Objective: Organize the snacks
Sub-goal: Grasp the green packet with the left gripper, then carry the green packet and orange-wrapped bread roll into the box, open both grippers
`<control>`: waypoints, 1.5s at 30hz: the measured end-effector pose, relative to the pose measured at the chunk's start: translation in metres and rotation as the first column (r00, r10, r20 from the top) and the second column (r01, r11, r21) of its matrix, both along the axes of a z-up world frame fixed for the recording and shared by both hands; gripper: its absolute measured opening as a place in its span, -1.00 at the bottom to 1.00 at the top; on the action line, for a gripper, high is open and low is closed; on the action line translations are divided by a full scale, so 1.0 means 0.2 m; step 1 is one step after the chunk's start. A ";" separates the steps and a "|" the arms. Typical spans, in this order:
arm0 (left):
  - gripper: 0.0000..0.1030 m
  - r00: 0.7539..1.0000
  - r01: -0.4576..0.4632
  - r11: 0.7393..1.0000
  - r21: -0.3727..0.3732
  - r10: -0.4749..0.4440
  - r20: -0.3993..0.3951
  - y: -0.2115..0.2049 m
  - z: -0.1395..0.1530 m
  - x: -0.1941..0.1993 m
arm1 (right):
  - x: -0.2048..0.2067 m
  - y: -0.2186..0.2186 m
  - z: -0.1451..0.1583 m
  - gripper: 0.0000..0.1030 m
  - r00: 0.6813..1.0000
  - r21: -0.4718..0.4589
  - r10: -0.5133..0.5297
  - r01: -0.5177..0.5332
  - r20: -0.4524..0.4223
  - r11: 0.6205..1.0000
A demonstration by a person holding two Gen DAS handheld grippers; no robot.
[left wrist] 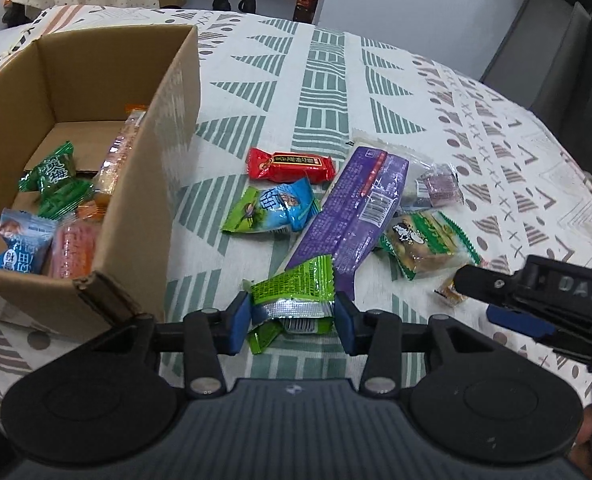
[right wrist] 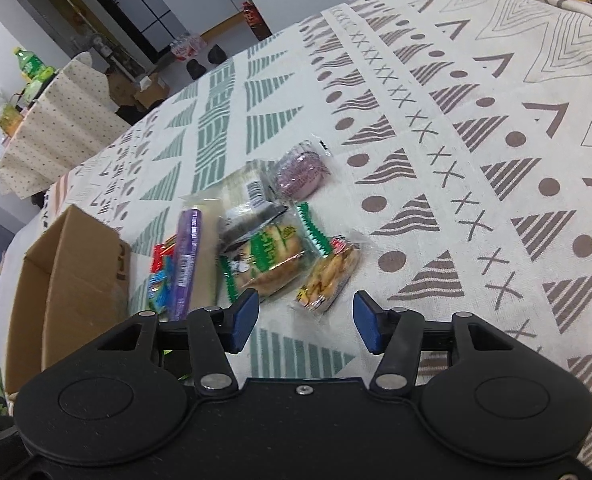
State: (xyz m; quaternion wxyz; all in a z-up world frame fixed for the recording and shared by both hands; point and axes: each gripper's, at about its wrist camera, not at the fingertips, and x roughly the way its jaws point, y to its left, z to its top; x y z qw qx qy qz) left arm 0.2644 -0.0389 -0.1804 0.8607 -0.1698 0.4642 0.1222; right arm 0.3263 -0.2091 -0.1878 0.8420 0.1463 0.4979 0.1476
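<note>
While the left gripper (left wrist: 292, 316) pinches 1 green packet (left wrist: 296, 290) near the box (left wrist: 152, 184), w/ 5 snacks inside seen only there, right gripper (right wrist: 305, 322) gapes wide over the table (right wrist: 476, 160).

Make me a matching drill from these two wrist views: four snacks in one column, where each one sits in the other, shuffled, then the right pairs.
Snacks
1. bright green wrapper
2. red packet
3. long purple pack
4. small clear packet of golden snacks

Places
A. on the cloth just ahead of the open right gripper
B. between the blue pads of the left gripper
C. alone on the cloth, nearest the cardboard box
D. lying in the pile, partly over other packs

Pairs: 1-B, 2-C, 3-D, 4-A
</note>
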 end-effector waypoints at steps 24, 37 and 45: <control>-0.23 0.989 0.001 1.000 -0.008 0.000 0.145 0.01 0.31 -0.15 | -0.09 0.02 0.07 -0.69 0.997 -0.025 -0.012 0.014 0.077 1.000; -0.23 0.977 -0.038 0.998 0.056 0.025 0.210 0.06 0.50 -0.28 | -0.20 0.07 0.28 -0.69 0.974 0.101 0.037 -0.061 0.221 0.993; -0.23 0.965 -0.107 0.991 0.085 0.083 0.247 0.12 0.60 -0.36 | -0.29 0.17 0.35 -0.69 0.950 0.140 0.109 -0.155 0.291 0.978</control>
